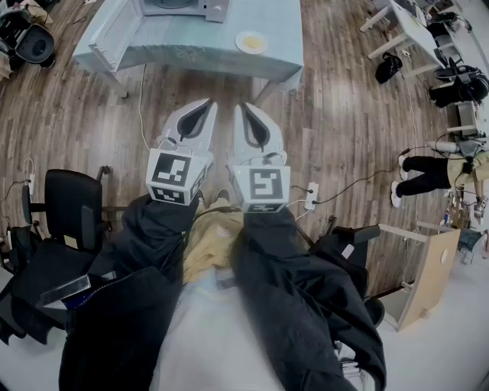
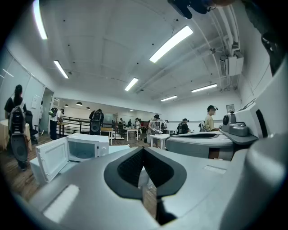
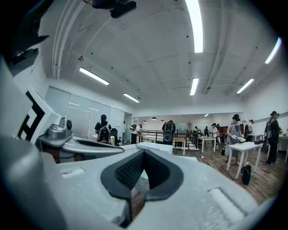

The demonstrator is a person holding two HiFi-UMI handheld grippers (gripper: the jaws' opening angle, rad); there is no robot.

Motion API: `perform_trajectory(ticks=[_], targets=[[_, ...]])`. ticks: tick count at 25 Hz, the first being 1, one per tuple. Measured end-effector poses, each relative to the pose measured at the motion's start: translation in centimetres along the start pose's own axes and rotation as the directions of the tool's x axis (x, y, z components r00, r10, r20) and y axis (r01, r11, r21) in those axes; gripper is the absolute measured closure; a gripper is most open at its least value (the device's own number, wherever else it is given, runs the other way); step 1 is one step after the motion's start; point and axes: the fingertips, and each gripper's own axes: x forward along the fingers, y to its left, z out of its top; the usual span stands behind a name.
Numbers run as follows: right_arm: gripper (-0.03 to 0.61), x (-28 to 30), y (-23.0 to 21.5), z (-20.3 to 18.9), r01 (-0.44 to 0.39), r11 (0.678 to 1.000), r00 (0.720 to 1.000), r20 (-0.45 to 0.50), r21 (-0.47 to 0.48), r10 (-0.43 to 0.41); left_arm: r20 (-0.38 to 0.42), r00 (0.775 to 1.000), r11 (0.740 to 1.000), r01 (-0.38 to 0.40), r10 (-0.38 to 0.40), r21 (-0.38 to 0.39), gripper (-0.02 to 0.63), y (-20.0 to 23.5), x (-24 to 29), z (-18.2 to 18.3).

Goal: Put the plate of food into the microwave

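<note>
Holding both level, we log the left gripper [image 1: 207, 106] and right gripper [image 1: 246, 108] clenched on nothing. The plate of food [image 1: 251, 42] sits at 12 o'clock on the surface [image 1: 191, 50], apparently near its edge, with the microwave [image 1: 181, 6] at 11 o'clock. A shallow rim pinch could tip it.

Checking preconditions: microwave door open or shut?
Open: in the left gripper view the microwave has its door swung out, cavity showing.

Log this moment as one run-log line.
phase: pre-reach | left gripper: shut, empty | right gripper: shut, empty | plate of food: on table, untouched | microwave: door open
</note>
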Motion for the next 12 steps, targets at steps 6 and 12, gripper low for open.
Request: perform_trajectory(ticks=[6, 12], targets=[[0.581, 0.7, 0.7, 0.1, 0.008, 1.000, 1.000, -0.004, -0.005, -0.008, -0.008, 1.000, 1.000, 0.008, -0.008, -0.003, 0.618, 1.0, 0.0, -0.1], [0.581, 1.3, 2.0, -1.1, 0.005, 1.000, 0.999, -0.038, 0.015, -0.005, -0.024, 0.999, 0.999, 0.031, -0.031, -0.014, 0.618, 1.7, -0.7, -0.7]])
